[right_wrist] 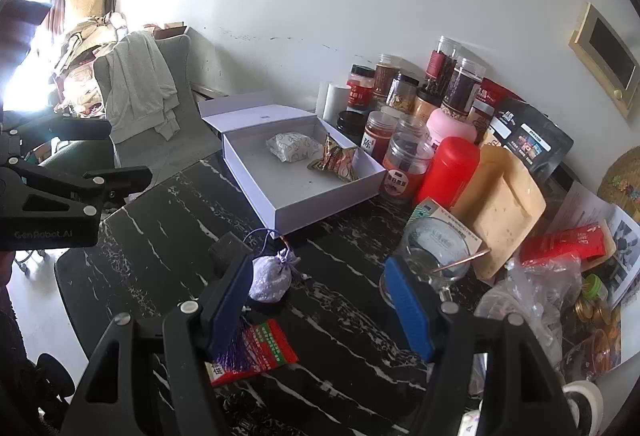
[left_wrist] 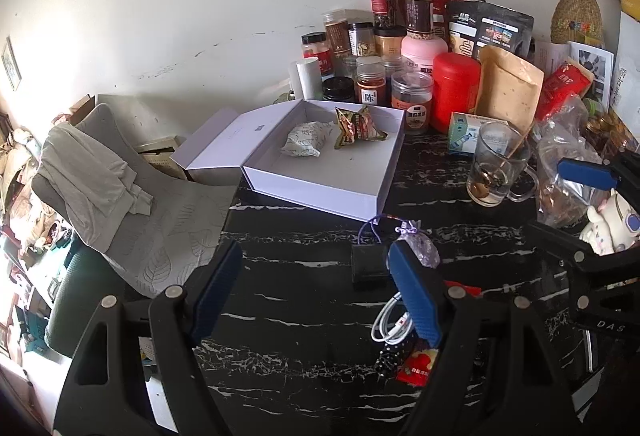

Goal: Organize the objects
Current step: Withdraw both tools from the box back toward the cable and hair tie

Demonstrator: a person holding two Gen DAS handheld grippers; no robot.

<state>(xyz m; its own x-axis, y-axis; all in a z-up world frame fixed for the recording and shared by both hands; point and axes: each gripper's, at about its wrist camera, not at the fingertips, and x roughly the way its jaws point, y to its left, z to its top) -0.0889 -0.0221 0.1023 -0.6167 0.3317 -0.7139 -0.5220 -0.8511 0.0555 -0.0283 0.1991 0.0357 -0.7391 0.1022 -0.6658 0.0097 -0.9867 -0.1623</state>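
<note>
On the veined black marble table [left_wrist: 304, 316], both empty jaws stand released near a rectangular white cardboard box [left_wrist: 320, 179].

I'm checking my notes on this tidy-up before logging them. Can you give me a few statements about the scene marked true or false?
1. The white box is open with two packets inside. True.
2. The left gripper clamps the purple sachet. False: its jaws are open and empty.
3. The glass mug lies inside the box. False: it stands on the table beside it.
4. The right gripper holds nothing. True.
</note>
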